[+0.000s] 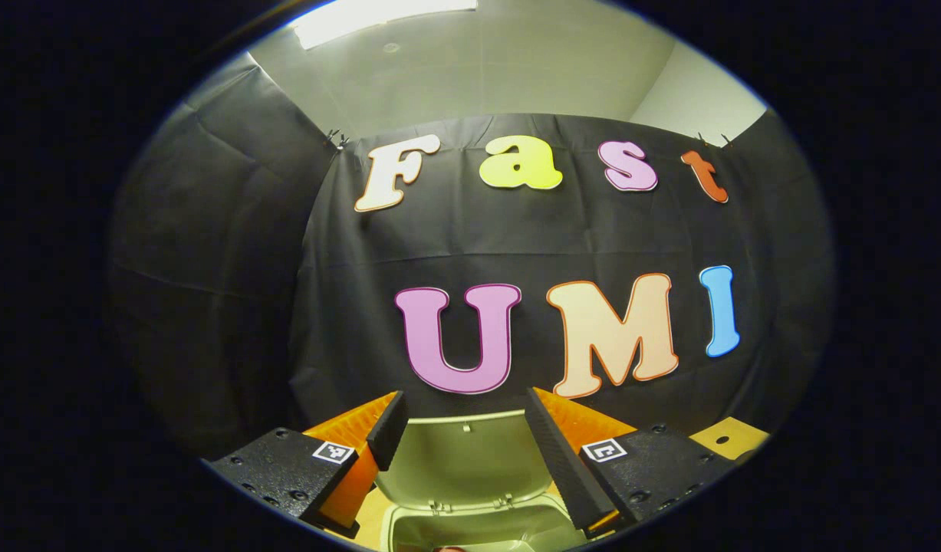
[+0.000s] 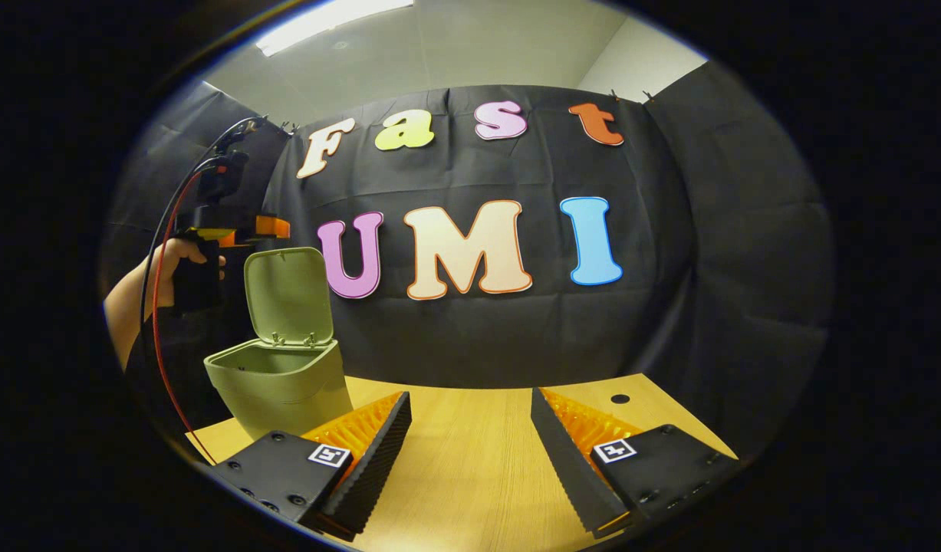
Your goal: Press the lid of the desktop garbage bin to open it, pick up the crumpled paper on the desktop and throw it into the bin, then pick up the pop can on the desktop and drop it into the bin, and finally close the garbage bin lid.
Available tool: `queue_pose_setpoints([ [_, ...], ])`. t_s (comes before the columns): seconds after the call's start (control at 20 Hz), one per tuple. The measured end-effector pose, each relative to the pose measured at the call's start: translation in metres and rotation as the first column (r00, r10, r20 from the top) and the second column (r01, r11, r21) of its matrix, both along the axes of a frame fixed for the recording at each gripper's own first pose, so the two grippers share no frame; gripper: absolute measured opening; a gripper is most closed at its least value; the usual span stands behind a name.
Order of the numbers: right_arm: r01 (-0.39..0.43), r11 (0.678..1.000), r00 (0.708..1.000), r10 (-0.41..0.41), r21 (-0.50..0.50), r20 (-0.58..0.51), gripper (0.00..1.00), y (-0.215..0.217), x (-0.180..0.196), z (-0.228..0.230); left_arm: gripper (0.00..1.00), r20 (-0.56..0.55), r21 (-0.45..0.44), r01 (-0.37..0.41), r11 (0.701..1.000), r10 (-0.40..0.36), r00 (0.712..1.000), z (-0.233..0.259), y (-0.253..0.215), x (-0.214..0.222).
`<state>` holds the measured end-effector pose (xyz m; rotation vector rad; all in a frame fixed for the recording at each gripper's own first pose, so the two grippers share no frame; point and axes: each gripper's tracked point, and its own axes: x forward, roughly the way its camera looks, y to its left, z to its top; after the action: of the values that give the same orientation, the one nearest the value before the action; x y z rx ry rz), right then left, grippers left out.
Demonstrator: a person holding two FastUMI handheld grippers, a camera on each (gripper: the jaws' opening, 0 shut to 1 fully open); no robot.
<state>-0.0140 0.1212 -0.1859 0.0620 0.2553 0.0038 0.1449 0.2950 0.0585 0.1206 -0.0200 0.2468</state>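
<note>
1. At the far left of the right gripper view, a hand (image 2: 180, 270) holds the left gripper (image 2: 232, 222) up high, level with the top of the raised lid (image 2: 287, 295).
2. Just right of it, the garbage bin (image 2: 282, 387) stands on the wooden surface (image 2: 470, 452), lid upright, mouth open.
3. Seen from the left gripper view, that gripper (image 1: 464, 429) hangs above the bin's open mouth, fingers spread and empty, lid between them.
4. Further right, the right gripper (image 2: 470, 429) hovers over bare wood, fingers spread, holding nothing.
5. Judging by this, opening is done; no crumpled paper or pop can lies on the visible surface, so both may be binned already, though I cannot confirm it. Closing the lid remains.
</note>
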Motion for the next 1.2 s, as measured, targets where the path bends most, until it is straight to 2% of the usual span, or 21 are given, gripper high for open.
queue_pose_setpoints([
  [0.25,0.027,0.999,1.0,-0.027,-0.026,-0.006,0.99,-0.002,-0.003,0.002,0.92,-0.097,-0.037,0.006,0.999,-0.009,0.995,-0.028,0.014,0.025],
  [0.45,0.016,0.999,1.0,-0.016,-0.033,0.0,0.99,-0.008,-0.003,0.008,0.93,-0.089,-0.059,0.008,0.998,-0.013,0.996,-0.025,0.013,0.021],
  [0.95,-0.109,0.994,0.994,0.11,-0.02,0.019,0.98,-0.018,-0.004,0.021,0.91,-0.122,-0.081,-0.033,0.996,0.023,0.992,-0.039,-0.016,-0.041],
  [1.05,-0.125,0.992,0.992,0.125,-0.012,0.021,0.97,-0.024,-0.005,0.024,0.94,-0.13,-0.083,-0.045,0.996,0.034,0.991,-0.045,-0.02,-0.051],
  [1.1,-0.131,0.991,0.991,0.131,-0.008,0.022,0.97,-0.026,-0.004,0.024,0.91,-0.134,-0.084,-0.051,0.995,0.039,0.99,-0.048,-0.022,-0.056],
  [1.2,-0.142,0.99,0.99,0.142,-0.004,0.023,0.98,-0.029,-0.004,0.025,0.94,-0.141,-0.086,-0.061,0.994,0.049,0.989,-0.055,-0.026,-0.066],
])
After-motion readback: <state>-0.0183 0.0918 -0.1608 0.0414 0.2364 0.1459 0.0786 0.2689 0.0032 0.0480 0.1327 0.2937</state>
